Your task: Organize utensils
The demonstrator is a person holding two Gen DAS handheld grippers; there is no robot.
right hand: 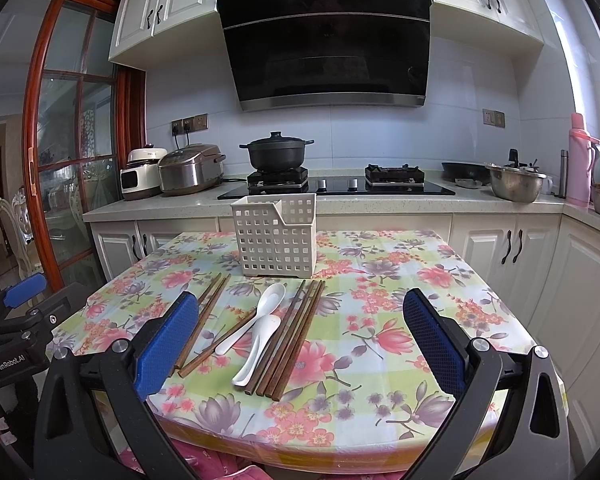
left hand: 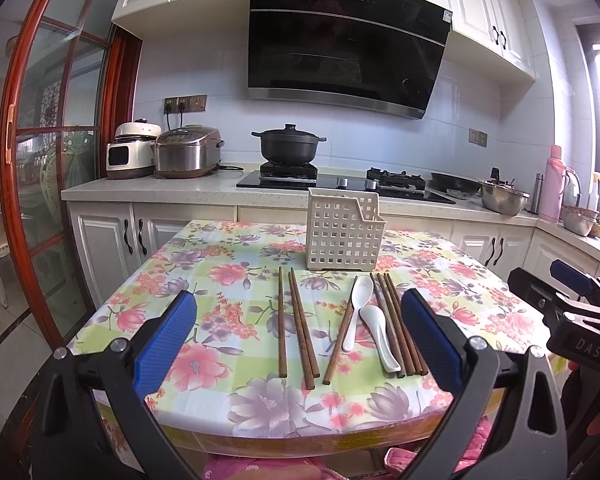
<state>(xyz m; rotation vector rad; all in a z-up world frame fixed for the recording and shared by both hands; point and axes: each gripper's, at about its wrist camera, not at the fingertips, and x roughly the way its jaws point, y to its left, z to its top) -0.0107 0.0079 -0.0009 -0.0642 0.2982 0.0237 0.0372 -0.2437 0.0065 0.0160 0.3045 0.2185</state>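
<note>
A white lattice utensil holder (left hand: pixel 342 236) (right hand: pixel 276 236) stands upright at the far middle of the floral table (left hand: pixel 204 292) (right hand: pixel 400 288). In front of it lie several brown wooden chopsticks (left hand: pixel 300 328) (right hand: pixel 290 344) and two white ceramic spoons (left hand: pixel 358 304) (right hand: pixel 260 344), flat on the cloth. My left gripper (left hand: pixel 298 332) is open and empty, hovering above the near table edge with the utensils between its blue pads. My right gripper (right hand: pixel 300 340) is open and empty, also over the near edge, and shows at the right of the left wrist view (left hand: pixel 572 304).
Behind the table runs a kitchen counter (left hand: pixel 160 188) with two rice cookers (left hand: pixel 188 152), a black pot (left hand: pixel 288 146) on the stove, a steel bowl (right hand: pixel 516 182) and a pink flask (right hand: pixel 580 160). A wooden-framed glass door (left hand: pixel 60 160) is at the left.
</note>
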